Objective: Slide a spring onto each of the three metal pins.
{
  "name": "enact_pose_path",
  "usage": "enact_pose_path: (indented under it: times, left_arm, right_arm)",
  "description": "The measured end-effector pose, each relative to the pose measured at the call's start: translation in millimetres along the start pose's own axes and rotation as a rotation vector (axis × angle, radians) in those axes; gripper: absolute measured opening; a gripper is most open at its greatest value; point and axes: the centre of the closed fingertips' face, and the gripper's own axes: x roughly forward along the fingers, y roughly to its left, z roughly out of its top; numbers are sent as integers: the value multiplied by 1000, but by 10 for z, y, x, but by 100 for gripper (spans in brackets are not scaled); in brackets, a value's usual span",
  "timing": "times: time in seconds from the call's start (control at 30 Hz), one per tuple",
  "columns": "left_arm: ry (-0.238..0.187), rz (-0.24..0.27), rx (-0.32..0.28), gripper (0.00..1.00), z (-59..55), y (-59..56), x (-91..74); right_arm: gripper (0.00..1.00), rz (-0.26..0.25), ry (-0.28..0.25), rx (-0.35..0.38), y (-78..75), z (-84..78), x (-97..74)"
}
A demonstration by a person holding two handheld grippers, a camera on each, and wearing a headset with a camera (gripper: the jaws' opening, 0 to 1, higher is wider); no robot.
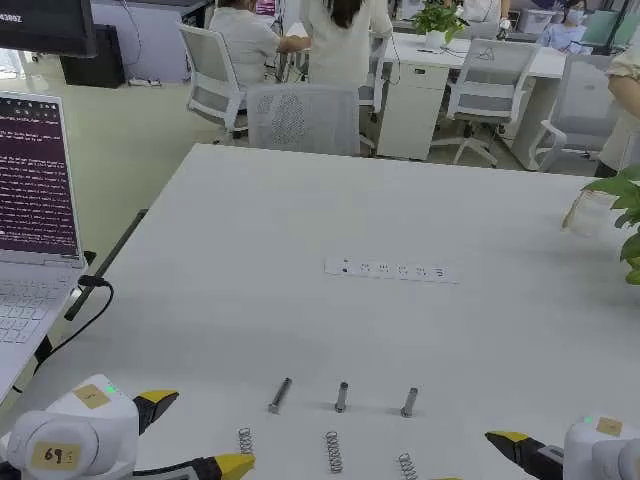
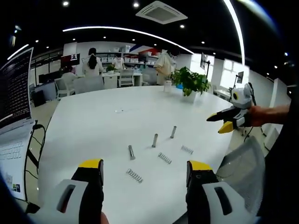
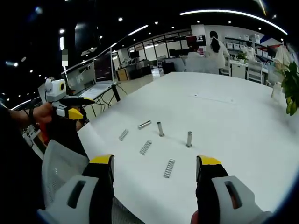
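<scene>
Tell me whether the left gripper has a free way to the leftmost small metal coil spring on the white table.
Probably yes. The left gripper is open, and the coil spring lies on bare white table just ahead of its jaws, with nothing between.

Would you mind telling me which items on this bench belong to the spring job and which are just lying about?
For the job: three metal pins, three springs.
Lying about: laptop, socket strip, plant.

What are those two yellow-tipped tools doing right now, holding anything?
Left tool: open, holding nothing.
Right tool: open, holding nothing.
</scene>
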Motion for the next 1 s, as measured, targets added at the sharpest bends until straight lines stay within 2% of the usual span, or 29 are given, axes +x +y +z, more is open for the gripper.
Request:
enact_pose_path:
  times: [0.67, 1.0]
  left_arm:
    - [-2, -8, 12, 68, 34, -30, 31]
    - [7, -8, 11, 68, -1, -37, 19]
  right_arm:
    - [69, -5, -2, 5, -13, -8, -21]
    - [70, -4, 10, 7, -11, -53, -15]
